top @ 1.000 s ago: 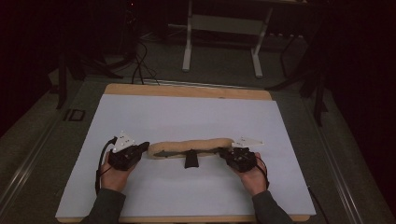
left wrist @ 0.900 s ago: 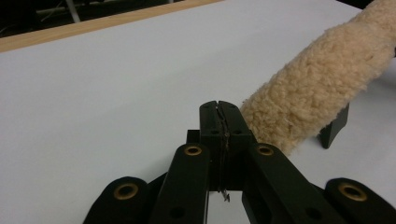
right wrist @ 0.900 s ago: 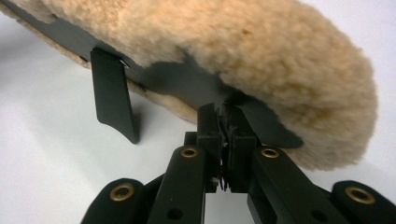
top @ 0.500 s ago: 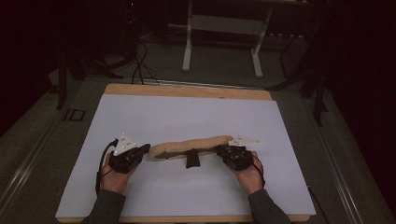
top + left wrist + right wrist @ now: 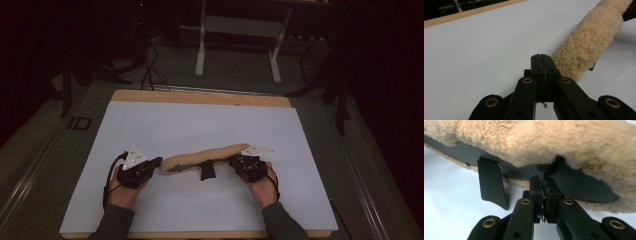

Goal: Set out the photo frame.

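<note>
Long tan fleece cover w/ black lining (image 5: 207, 156) stretched btwn grippers. L gripper (image 5: 150, 166) fingers clenched at left end, R gripper (image 5: 234, 161) fingers grasping black lining edge. Keep tension even, lower onto white surface (image 5: 200, 120).

You see a curly, woolly tan fleece cover (image 5: 564, 142) with a matt black lining, a smooth matt white sheet (image 5: 200, 125) over a wooden table (image 5: 200, 97), and matt black plastic jaws with brass-coloured rivets.

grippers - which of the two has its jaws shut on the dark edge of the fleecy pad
The right gripper: its jaws pinch the dark backing of the fleecy pad. The left gripper is shut beside the pad's end.
</note>
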